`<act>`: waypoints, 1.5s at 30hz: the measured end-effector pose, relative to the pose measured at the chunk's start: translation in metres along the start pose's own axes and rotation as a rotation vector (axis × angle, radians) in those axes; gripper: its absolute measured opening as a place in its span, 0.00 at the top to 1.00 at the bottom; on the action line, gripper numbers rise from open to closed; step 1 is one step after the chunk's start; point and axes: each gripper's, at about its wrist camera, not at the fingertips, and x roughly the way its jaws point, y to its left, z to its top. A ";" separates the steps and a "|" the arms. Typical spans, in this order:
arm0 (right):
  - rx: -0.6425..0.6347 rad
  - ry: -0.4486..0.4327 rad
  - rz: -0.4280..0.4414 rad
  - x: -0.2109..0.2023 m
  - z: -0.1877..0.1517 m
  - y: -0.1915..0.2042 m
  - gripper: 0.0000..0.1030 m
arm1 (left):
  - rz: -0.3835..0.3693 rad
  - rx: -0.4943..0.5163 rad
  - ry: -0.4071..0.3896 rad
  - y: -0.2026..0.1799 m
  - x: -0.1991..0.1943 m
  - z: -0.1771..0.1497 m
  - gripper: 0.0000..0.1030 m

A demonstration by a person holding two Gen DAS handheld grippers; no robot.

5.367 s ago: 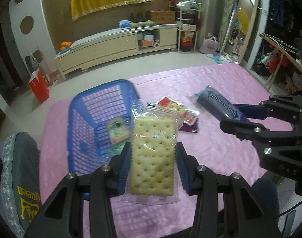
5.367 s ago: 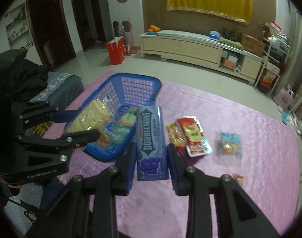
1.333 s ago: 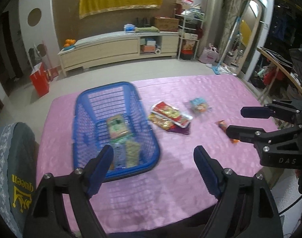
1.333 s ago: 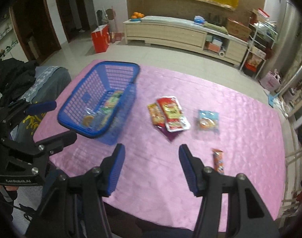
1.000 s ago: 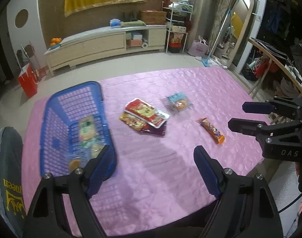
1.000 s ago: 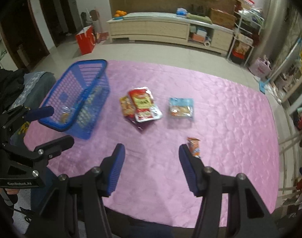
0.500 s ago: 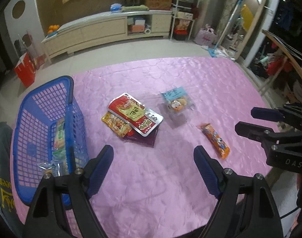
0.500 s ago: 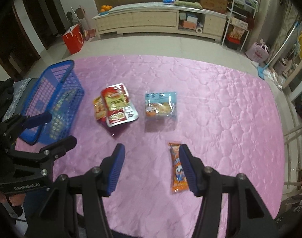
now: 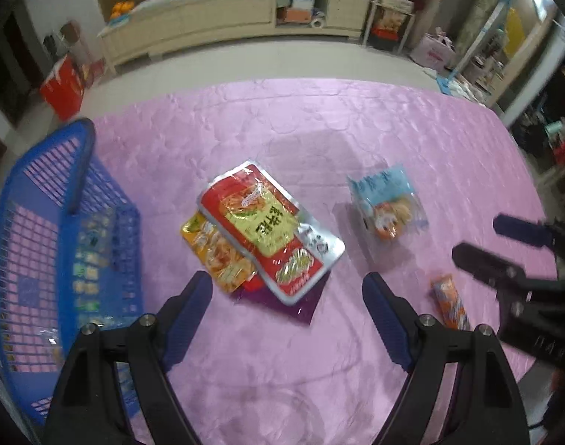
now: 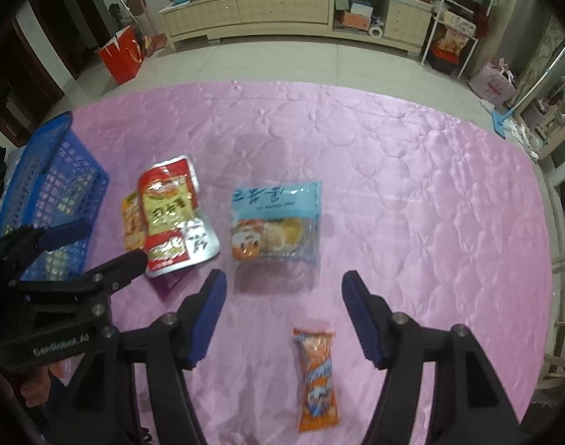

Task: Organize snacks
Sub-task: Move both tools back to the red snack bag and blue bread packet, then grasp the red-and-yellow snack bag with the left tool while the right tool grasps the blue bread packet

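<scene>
My left gripper (image 9: 287,289) is open and empty, just short of a stack of snacks: a red and silver packet (image 9: 269,224) on a yellow-orange packet (image 9: 217,256) and a purple one (image 9: 301,302). My right gripper (image 10: 284,289) is open and empty, above an orange snack bar (image 10: 317,372) and near a light blue clear packet (image 10: 277,218). The blue basket (image 9: 71,170) at the left holds several snacks. The stack shows in the right wrist view (image 10: 169,215), as does the basket (image 10: 45,170). The left view shows the blue packet (image 9: 388,204) and the bar (image 9: 451,304).
All lie on a pink quilted cloth (image 10: 412,185) over the table. The table's right edge (image 10: 555,252) is near. A long cabinet (image 10: 290,11) and a red bag (image 10: 121,53) stand on the floor beyond.
Both grippers let go of the cracker packet and gum pack, which are in the basket. Both have since moved right and down toward the loose snacks, staying open.
</scene>
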 end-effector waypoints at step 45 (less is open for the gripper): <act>0.065 -0.025 0.075 0.040 0.008 -0.020 0.32 | 0.139 0.122 0.108 -0.062 0.099 0.052 0.69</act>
